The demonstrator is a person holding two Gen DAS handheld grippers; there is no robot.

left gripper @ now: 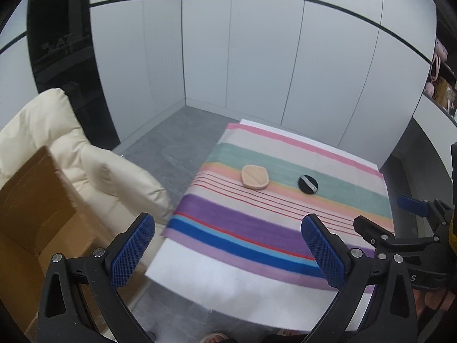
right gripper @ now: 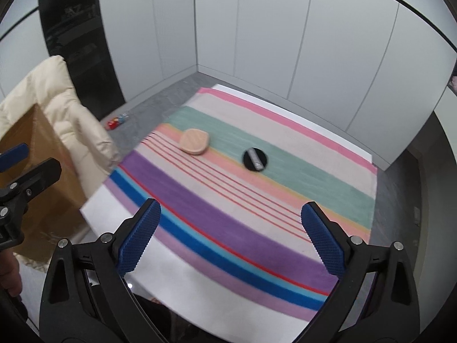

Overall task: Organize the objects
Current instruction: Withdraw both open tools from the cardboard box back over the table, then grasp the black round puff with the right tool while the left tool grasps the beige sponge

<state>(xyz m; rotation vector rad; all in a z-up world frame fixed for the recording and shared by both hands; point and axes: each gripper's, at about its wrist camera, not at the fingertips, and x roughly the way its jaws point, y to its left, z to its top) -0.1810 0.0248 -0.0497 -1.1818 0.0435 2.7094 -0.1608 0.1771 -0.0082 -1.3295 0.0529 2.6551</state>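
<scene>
Peach puff (left gripper: 254, 177), rounded and soft-looking, is laid on the striped cloth (left gripper: 285, 228), at the peach/teal bands. Black round puff (left gripper: 308, 184) with a grey strap is seen near it, apart, to the right. Cardboard box (left gripper: 34, 208) stands left of the table, interior hidden; cream padded jacket (left gripper: 85, 154) is draped behind it. Left gripper (left gripper: 232, 254) and right gripper (right gripper: 231, 240) are both held spread wide, nothing pinched, textured blue pads (right gripper: 140, 240) exposed.

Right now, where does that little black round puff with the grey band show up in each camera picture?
Left wrist view: black round puff right of centre, on the teal stripe.
Right wrist view: near centre, same stripe.
Shared landmark: the peach puff lies to its left.
</scene>
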